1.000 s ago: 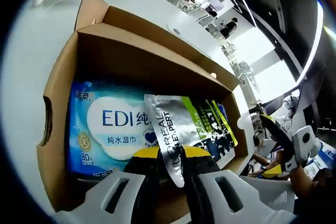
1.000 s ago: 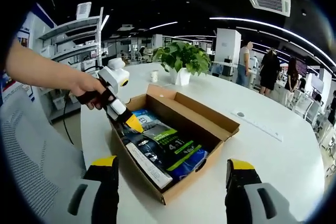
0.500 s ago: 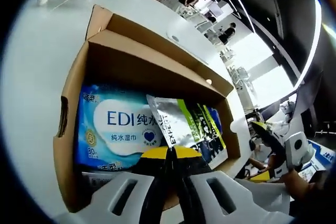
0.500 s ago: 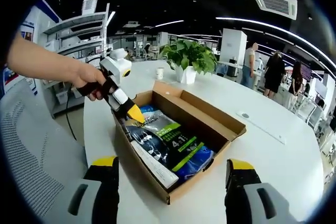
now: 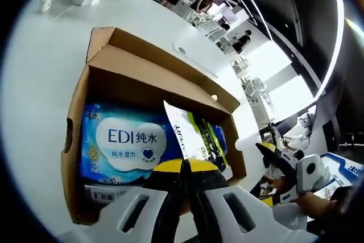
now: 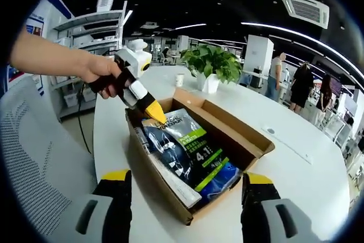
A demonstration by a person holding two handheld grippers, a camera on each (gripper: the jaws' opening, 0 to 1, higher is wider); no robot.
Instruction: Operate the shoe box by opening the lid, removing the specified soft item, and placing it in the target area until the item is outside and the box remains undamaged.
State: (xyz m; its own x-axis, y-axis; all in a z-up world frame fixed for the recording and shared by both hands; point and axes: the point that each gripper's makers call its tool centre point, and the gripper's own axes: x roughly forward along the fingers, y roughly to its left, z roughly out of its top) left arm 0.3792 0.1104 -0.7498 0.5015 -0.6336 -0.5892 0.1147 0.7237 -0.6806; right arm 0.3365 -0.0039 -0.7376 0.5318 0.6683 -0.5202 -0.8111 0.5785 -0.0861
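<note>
brown cardboard box (image 6: 239, 140), blue-and-white wipes pack (image 5: 122, 146), silver, black and green pouch (image 6: 185, 146)

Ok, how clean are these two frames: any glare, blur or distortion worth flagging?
Left gripper view: strong fisheye bend on the shoe box, blown-out windows at right, wipes pack print sharp. Right gripper view: ceiling strips flare, the sachet is readable in the left gripper, background people soft.
</note>
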